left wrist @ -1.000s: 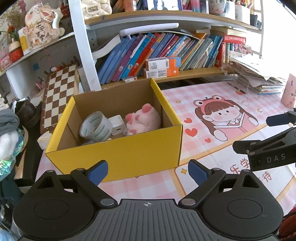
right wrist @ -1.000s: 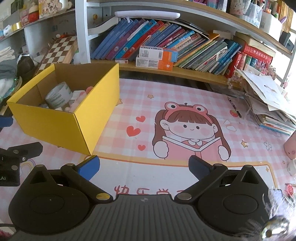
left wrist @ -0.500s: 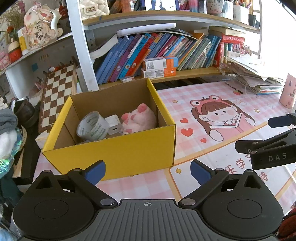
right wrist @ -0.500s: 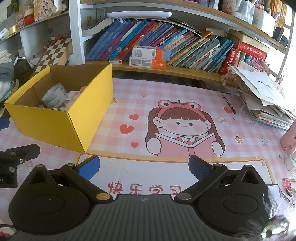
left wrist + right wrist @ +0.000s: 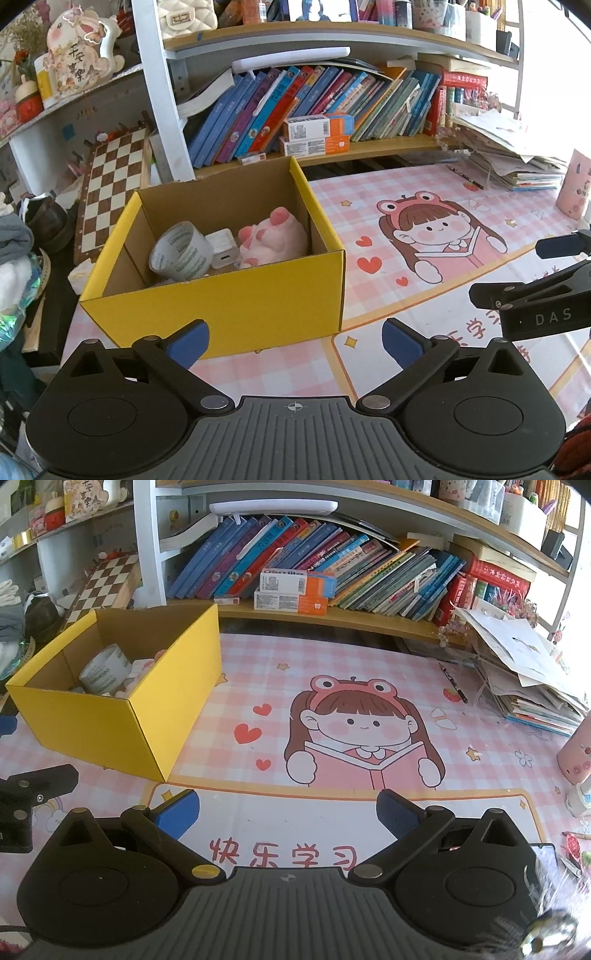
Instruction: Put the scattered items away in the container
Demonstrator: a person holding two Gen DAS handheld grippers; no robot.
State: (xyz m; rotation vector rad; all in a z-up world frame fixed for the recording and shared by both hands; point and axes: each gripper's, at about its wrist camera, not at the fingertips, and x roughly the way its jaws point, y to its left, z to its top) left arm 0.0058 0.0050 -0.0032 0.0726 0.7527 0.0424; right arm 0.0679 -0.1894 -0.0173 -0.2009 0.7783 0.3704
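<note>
A yellow cardboard box (image 5: 221, 314) stands on the pink desk mat; it also shows in the right wrist view (image 5: 110, 731). Inside lie a roll of clear tape (image 5: 181, 251), a white charger (image 5: 223, 253) and a pink plush toy (image 5: 275, 236). My left gripper (image 5: 293, 341) is open and empty, just in front of the box. My right gripper (image 5: 288, 812) is open and empty over the mat, to the right of the box. The right gripper's body (image 5: 532, 299) shows at the right edge of the left wrist view.
A shelf of books (image 5: 332, 572) runs along the back. A chessboard (image 5: 110, 184) leans at the back left. A stack of papers (image 5: 535, 675) and a pink cup (image 5: 576, 753) sit at the right. A pen (image 5: 454, 683) lies on the mat.
Both grippers have pulled back from the box and shelf, so the box looks smaller and farther. Both stay open and empty.
</note>
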